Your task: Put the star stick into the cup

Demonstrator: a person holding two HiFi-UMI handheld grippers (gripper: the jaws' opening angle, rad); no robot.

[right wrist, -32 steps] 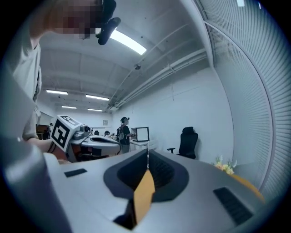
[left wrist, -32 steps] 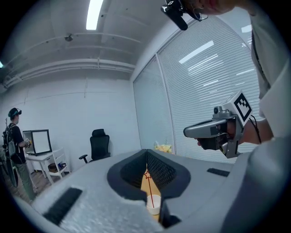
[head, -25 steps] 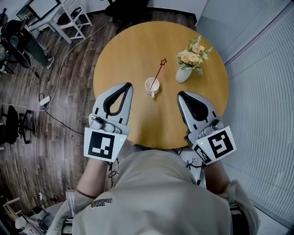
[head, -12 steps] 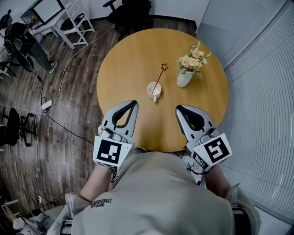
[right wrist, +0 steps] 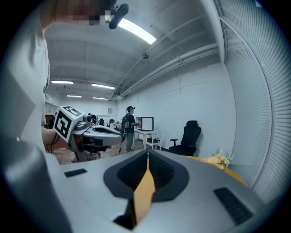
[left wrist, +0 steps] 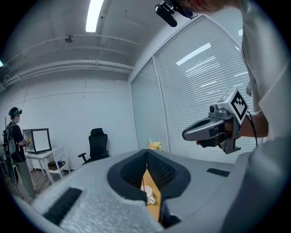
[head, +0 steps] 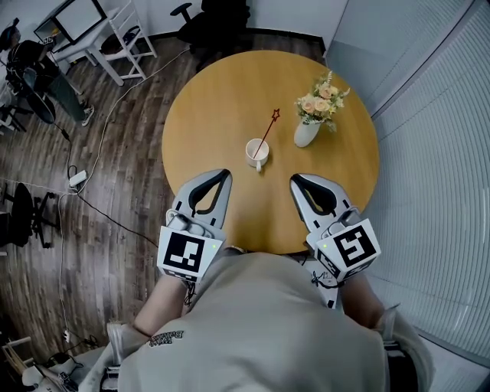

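A white cup [head: 256,151] stands near the middle of the round wooden table [head: 207,99]. The thin red star stick [head: 267,130] leans in it, star end up and pointing far-right. My left gripper [head: 224,174] is shut and holds nothing, hovering at the table's near edge, near-left of the cup. My right gripper [head: 294,181] is likewise shut and holds nothing, near-right of the cup. In the left gripper view the cup [left wrist: 148,195] and stick [left wrist: 142,182] show through the slit below the closed tips [left wrist: 147,153]. The right gripper view shows only tabletop below its tips [right wrist: 148,152].
A white vase of flowers [head: 308,132] stands just right of the cup. A black office chair [head: 210,15] sits beyond the table, a white chair [head: 126,34] and cables lie on the floor at left, and a blinds wall [head: 429,153] runs along the right. A person [left wrist: 16,136] stands far off.
Both grippers have drawn back from beside the cup toward the table's near edge. The cup and the stick in it have stayed as they were.
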